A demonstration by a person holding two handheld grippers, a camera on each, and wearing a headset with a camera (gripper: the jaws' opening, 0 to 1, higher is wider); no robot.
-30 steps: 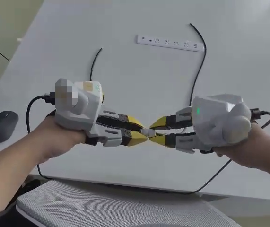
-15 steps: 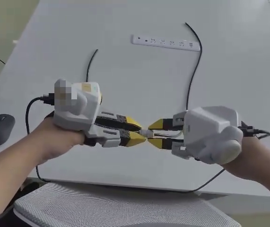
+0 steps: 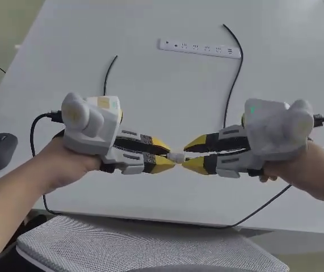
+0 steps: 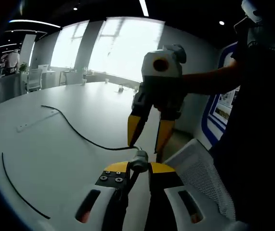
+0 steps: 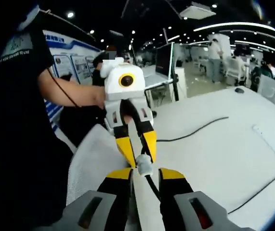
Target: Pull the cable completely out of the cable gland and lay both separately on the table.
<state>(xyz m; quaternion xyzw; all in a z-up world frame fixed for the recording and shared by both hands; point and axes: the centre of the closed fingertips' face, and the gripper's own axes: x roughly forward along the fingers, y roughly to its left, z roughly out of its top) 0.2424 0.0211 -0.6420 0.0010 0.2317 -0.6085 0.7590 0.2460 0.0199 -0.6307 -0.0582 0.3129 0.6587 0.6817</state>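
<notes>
Cable gland [image 3: 176, 157] sits clamped in the left gripper [image 3: 168, 158], its cable [image 5: 150, 184] running straight on between the right gripper's [image 3: 185, 157] parted jaws.

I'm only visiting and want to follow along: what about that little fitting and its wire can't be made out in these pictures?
The cable: in the right gripper view it runs from the cable gland back between the right gripper's jaws, which hide the rest.
Whether those jaws pinch it: unclear.
The gland's details: too small in the head view, at the left gripper's tips.
</notes>
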